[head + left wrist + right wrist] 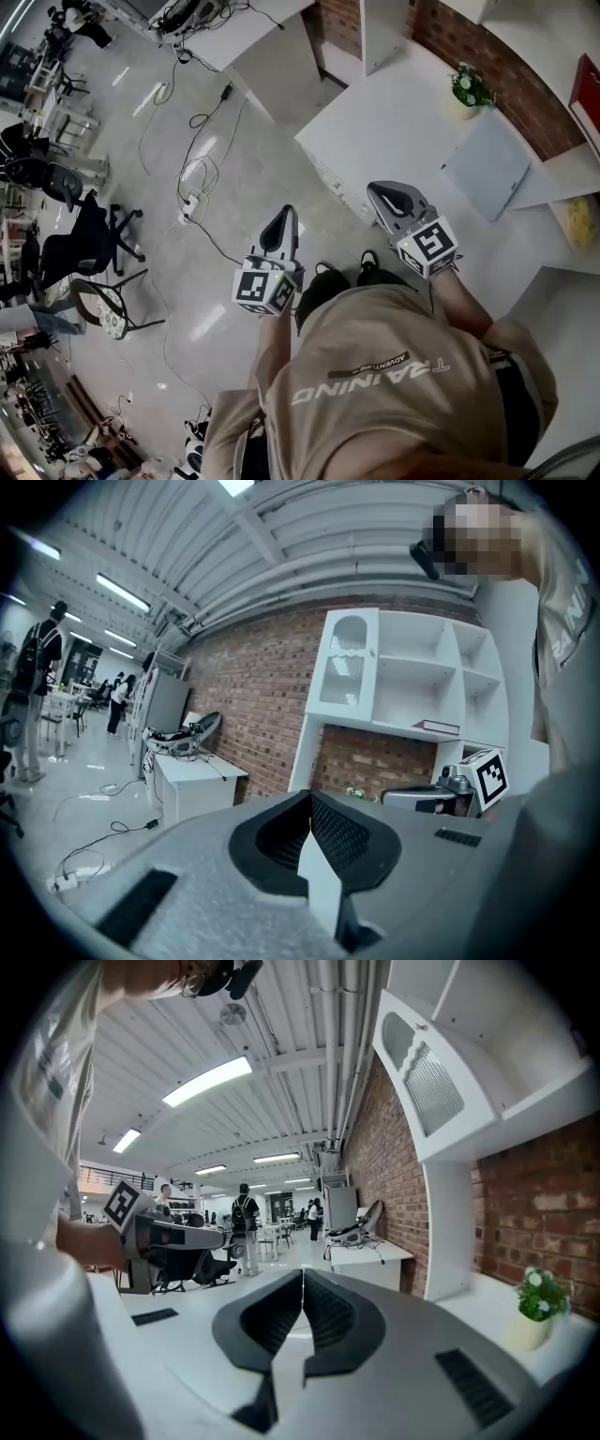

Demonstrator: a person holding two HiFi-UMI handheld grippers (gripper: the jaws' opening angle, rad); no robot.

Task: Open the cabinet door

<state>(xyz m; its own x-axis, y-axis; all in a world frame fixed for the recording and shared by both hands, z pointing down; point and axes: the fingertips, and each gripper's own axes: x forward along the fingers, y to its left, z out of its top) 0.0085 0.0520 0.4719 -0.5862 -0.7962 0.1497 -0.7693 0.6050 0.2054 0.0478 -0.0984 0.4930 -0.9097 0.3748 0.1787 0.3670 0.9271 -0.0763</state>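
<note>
The cabinet door (427,1072) is the tall white panel with an arched, slatted window, closing the upper left compartment of the white shelf cabinet (412,682) against the brick wall (394,1166). Its long axis runs upright. It sits high, above the white counter (394,131) that carries the potted plant (536,1309).

The right gripper (302,1279) has its jaws pressed together with nothing between them. From it the door lies up and to the right, well above the line along which the jaws point. The left gripper (309,803) is likewise closed and empty. It sees the same door ahead and slightly to the right, past the right gripper, so the right hand appears to be the nearer one.

No handle can be made out on the panel in either gripper view, nor which edge is hinged. The coming move likely calls for raising the right gripper toward the door and parting its jaws, since neither gripper is near the panel yet
</note>
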